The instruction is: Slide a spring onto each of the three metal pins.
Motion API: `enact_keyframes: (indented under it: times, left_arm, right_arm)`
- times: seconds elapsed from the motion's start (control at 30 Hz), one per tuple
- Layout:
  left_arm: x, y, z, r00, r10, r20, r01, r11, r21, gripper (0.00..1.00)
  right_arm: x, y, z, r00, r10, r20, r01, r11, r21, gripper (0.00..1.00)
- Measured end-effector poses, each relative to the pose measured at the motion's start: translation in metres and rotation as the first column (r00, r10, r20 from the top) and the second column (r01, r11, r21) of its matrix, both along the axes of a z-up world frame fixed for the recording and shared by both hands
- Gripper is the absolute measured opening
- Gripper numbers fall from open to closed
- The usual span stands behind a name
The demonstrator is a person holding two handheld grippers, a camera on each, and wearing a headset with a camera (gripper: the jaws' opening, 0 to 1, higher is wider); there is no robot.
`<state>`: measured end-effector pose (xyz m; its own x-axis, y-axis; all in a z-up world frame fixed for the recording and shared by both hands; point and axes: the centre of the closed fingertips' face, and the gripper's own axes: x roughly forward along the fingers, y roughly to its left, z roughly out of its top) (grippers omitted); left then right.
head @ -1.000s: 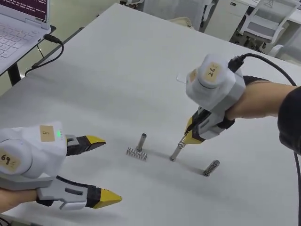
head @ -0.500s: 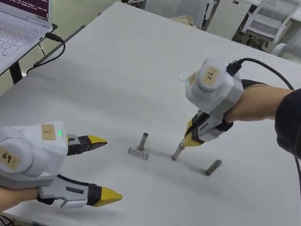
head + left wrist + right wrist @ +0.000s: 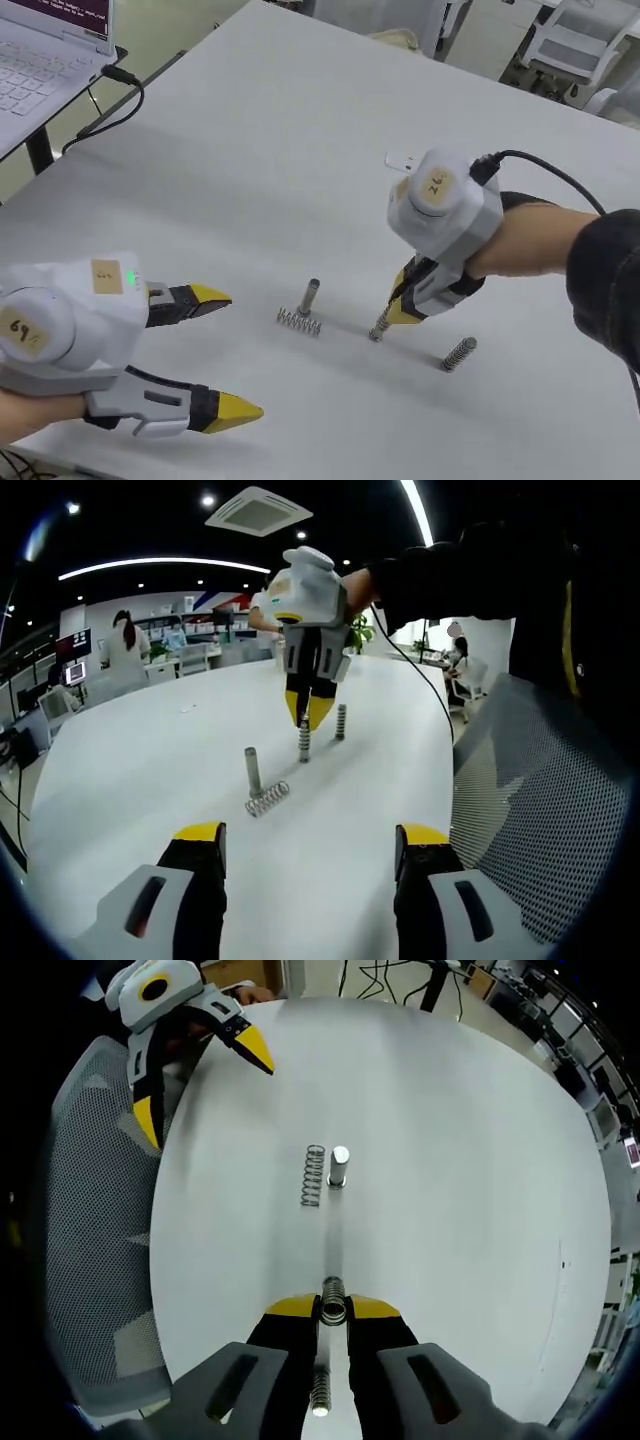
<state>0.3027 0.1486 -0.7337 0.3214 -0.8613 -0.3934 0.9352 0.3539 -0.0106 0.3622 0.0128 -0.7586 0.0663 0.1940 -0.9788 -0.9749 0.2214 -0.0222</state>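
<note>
The white counter (image 3: 250, 150) is the biggest thing here, and all the small parts are on it. A laptop (image 3: 40, 50) is off to the far left, with a black cable (image 3: 110, 110) hanging from its side.

The left gripper (image 3: 238, 352) is low and near the person. Its yellow-tipped fingers are spread wide apart and hold nothing. In the left gripper view, all the small parts lie well ahead of those fingers.

The right gripper (image 3: 397, 313) points down at the counter from above. Its fingers are closed on the held spring (image 3: 333, 1309), which sits right between the yellow tips. This spring is at the top of the second pin (image 3: 304, 744), which stands on the counter just under the tips. I cannot tell how far down the pin the spring reaches.

The bare pin (image 3: 310, 297) stands upright between the two grippers, nearer the right one. The loose spring (image 3: 298, 321) lies flat on the counter, just beside the foot of this pin. No fingers touch them.

A third spring (image 3: 459, 353) is on the far side of the right gripper, apart from its fingers. I cannot tell if a pin is inside it.
</note>
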Motion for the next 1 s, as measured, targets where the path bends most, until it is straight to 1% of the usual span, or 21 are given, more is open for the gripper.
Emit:
enact_keyframes:
  times: [0.17, 0.5, 0.57, 0.73, 0.8, 1.0]
  left_arm:
    - [0.000, 0.000, 0.000, 1.000, -0.001, 0.001, 0.001, 1.000, 0.002, 0.64]
    - [0.000, 0.001, 0.000, 1.000, 0.001, -0.001, -0.001, 1.000, 0.001, 0.62]
    - [0.000, 0.001, 0.000, 1.000, 0.001, -0.002, -0.001, 1.000, 0.002, 0.62]
    - [0.000, 0.000, 0.000, 1.000, -0.001, -0.003, 0.001, 1.000, 0.003, 0.62]
    - [0.000, 0.000, 0.000, 1.000, -0.002, -0.003, 0.002, 1.000, 0.003, 0.62]
    - [0.000, 0.000, 0.001, 1.000, -0.002, -0.002, 0.002, 1.000, 0.004, 0.62]
  right_arm:
    - [-0.002, -0.001, -0.006, 1.000, 0.000, 0.000, 0.000, 1.000, -0.003, 0.08]
    - [-0.005, -0.003, -0.011, 1.000, -0.006, -0.007, 0.006, 1.000, -0.001, 0.08]
    - [-0.005, -0.004, -0.012, 1.000, -0.001, -0.003, 0.001, 1.000, -0.003, 0.08]
    - [-0.004, -0.003, -0.012, 1.000, -0.006, 0.000, 0.006, 1.000, 0.008, 0.08]
    - [-0.006, -0.004, -0.011, 1.000, -0.007, -0.006, 0.008, 1.000, 0.010, 0.09]
    - [-0.004, -0.003, -0.008, 1.000, -0.010, 0.001, 0.010, 1.000, 0.020, 0.13]
